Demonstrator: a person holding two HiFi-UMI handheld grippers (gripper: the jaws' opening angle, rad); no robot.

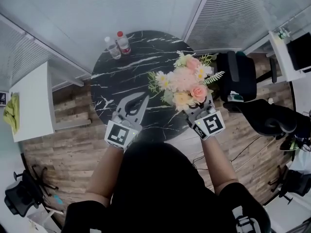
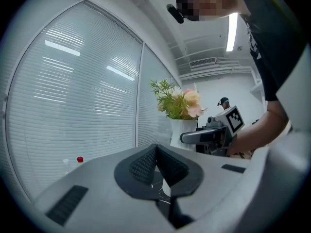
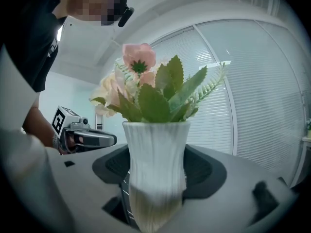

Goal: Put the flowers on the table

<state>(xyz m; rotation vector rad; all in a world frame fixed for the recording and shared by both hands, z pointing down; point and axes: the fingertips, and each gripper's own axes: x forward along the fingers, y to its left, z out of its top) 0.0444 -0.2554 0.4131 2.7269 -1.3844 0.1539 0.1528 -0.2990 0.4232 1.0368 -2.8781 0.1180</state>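
Note:
A bouquet of pink, peach and white flowers (image 1: 187, 81) with green leaves stands in a white ribbed vase (image 3: 155, 169). My right gripper (image 1: 195, 109) is shut on the vase's body and holds it upright over the near right part of the round black marble table (image 1: 131, 67). The vase's foot is hidden, so I cannot tell whether it touches the tabletop. My left gripper (image 1: 141, 101) hovers over the table's near edge, to the left of the vase, with its pads (image 2: 146, 164) meeting at the tips and nothing between them. In the left gripper view the vase (image 2: 182, 130) shows beside the right gripper (image 2: 214, 135).
Two clear water bottles (image 1: 113, 47) (image 1: 123, 42) stand at the table's far left edge. A black office chair (image 1: 238, 74) is right of the table. A white desk (image 1: 31, 103) with a green cloth (image 1: 12, 111) is at the left. Window blinds close off the far side.

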